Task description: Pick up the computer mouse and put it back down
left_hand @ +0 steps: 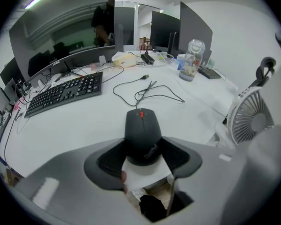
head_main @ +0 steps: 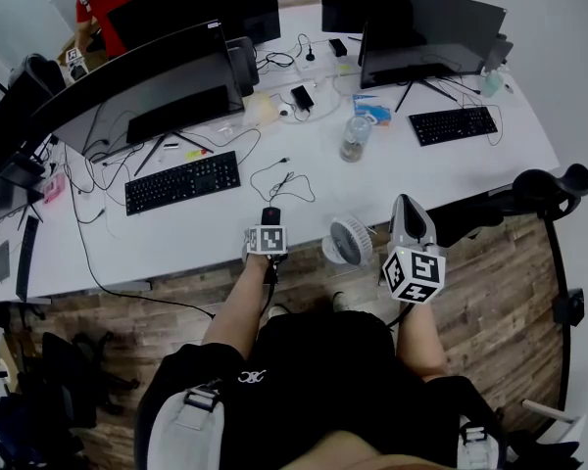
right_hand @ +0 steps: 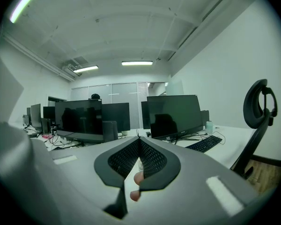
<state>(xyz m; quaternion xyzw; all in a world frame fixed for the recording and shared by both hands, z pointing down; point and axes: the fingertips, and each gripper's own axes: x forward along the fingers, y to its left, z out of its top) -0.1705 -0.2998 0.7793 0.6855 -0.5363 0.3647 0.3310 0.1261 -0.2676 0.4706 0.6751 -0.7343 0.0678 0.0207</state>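
The black computer mouse (head_main: 270,214) with a red scroll wheel lies on the white desk (head_main: 206,238) close to its front edge. In the left gripper view the mouse (left_hand: 143,130) sits with its rear between my left gripper's (left_hand: 144,154) two black pads, which stand wide at its sides; I see no firm press on it. In the head view the left gripper (head_main: 269,223) points steeply down over the mouse. To the right, my right gripper (head_main: 404,204) hangs in the air off the desk edge, level, its jaws (right_hand: 138,142) shut with nothing between them.
A small white fan (head_main: 351,240) stands just right of the mouse. A loose black cable (head_main: 279,179) lies behind it, a black keyboard (head_main: 182,181) to its left, a water bottle (head_main: 354,137) further back. Monitors line the desk; an office chair (head_main: 544,189) stands at right.
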